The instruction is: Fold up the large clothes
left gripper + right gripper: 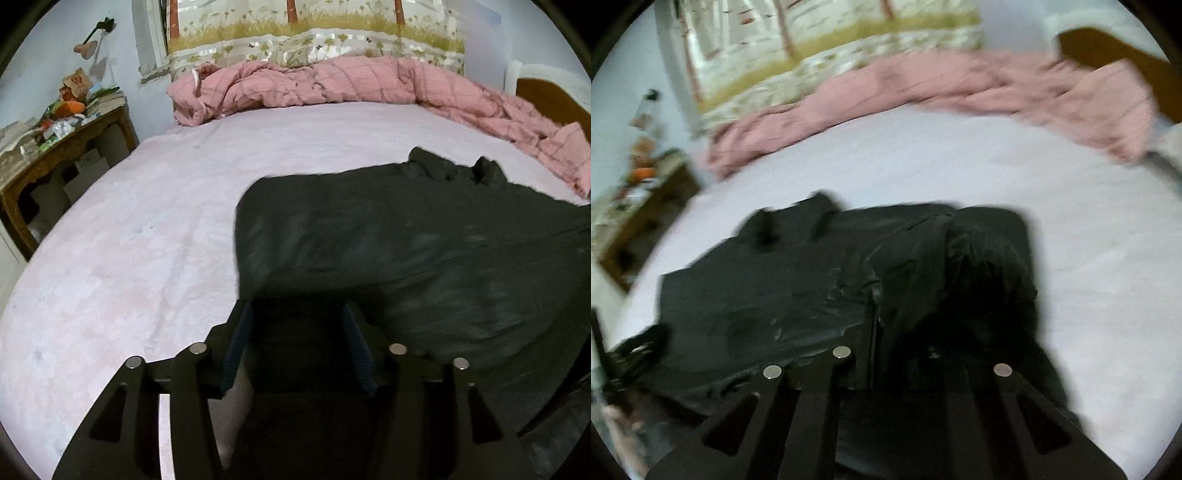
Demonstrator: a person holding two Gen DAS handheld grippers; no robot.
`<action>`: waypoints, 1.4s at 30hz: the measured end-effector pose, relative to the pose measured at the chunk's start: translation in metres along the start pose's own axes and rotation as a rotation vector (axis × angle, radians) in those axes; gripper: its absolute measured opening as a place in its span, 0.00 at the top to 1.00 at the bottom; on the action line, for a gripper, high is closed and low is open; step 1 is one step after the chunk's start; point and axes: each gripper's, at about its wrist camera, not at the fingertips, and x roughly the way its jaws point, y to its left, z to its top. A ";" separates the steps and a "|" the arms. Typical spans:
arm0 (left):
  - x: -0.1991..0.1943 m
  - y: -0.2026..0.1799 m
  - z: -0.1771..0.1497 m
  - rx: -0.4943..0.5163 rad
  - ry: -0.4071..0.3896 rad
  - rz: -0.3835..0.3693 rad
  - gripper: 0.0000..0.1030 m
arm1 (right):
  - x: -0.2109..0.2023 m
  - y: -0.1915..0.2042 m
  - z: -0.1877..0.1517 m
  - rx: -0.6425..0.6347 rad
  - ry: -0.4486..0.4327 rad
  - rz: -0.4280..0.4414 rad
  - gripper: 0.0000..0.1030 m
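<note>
Left gripper (297,332): nearest the lens in the left wrist view; its two blue-padded fingers (236,354) stand apart, with the near edge of the dark garment lying between them; the pads do not press the cloth.
Right gripper (903,354): nearest the lens in the right wrist view; the fingertips are lost against black cloth and motion blur, so I cannot tell whether they are apart or together.
Black jacket (424,251): large dark garment spread on the bed, just ahead of both grippers; smooth, slightly shiny fabric; a zip line (875,317) runs up its front in the right wrist view; collar (454,168) at the far end; right-hand part bunched in folds.
Bed sheet (129,240): pale pink, covering the mattress; carries the jacket and, farther off, the quilt.
Pink quilt (314,86): checked, crumpled in a long roll along the far edge of the bed, well apart from the jacket's near edge.
Headboard (550,96): brown wood, far right.
Counter (62,147): wooden side table left of the bed, heaped with packets and papers; printing on them too small to read.
Wall lamp (88,46): pink shade on a dark arm, above the counter.
Curtain (314,33): floral print, behind the quilt.
Writing: none legible on any item.
</note>
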 end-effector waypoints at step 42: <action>-0.015 0.014 -0.002 -0.015 -0.069 0.001 0.53 | -0.018 -0.019 -0.013 -0.096 0.008 -0.283 0.61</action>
